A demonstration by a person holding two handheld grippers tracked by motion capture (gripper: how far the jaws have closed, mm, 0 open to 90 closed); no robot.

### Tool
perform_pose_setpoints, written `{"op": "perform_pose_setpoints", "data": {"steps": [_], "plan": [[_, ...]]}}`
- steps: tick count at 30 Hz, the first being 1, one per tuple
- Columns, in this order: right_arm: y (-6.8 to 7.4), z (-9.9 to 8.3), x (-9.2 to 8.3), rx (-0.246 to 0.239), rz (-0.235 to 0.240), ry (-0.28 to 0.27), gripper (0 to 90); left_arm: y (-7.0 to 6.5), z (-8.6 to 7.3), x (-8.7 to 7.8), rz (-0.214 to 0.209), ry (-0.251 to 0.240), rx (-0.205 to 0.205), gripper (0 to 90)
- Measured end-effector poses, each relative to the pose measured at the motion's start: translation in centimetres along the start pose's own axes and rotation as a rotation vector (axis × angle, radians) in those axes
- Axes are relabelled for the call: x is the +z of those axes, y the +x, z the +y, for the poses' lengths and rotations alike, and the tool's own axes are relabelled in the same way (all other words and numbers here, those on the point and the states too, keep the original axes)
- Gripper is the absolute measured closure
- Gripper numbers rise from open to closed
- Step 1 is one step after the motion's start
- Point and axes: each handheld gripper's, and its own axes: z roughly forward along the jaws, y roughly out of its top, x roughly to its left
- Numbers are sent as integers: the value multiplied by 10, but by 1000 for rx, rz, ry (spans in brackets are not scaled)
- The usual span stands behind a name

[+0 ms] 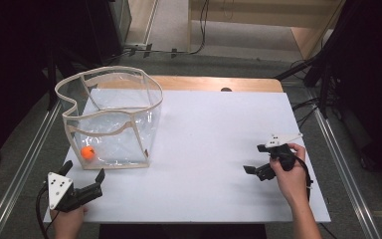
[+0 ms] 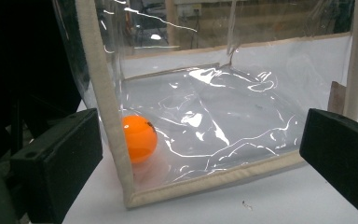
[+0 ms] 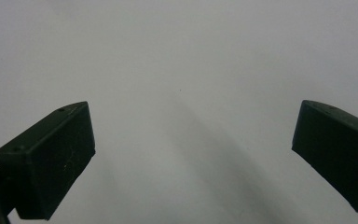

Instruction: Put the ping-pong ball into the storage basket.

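Facing the clear bag [image 1: 110, 119], left gripper [image 1: 83, 178] hangs agape just short of its near corner; ball [image 1: 88, 152] sits inside, at that corner. Right gripper [image 1: 255, 158] agape, empty, well apart. Risk: jaws nudge the limp wall, bag slides, ball rolls.

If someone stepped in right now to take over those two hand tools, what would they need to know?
Left gripper: open, holding nothing, just in front of the clear bag, near its corner.
Right gripper: open, holding nothing, over the bare white table, far from the bag.
Orange ball: inside the bag, on its floor, at the near left corner.
Done: ball is in the bag.
Left: probably handling the bag; neither gripper touches it yet.
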Motion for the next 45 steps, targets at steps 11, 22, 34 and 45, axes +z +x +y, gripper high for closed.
{"op": "perform_pose_setpoints", "data": {"steps": [11,22,34,45], "plan": [[-3,-25,-11,23,-17,-65,0,0,0,0,-2,-2,3,0],[-4,-43,-23,36,-26,-161,0,1,0,0,-4,-2,-2,0],[-5,-64,-29,57,-34,-232,0,3,0,0,-12,-6,-20,0],[-5,-83,-37,91,-58,-303,0,5,1,0,-15,-9,-40,0]]}}
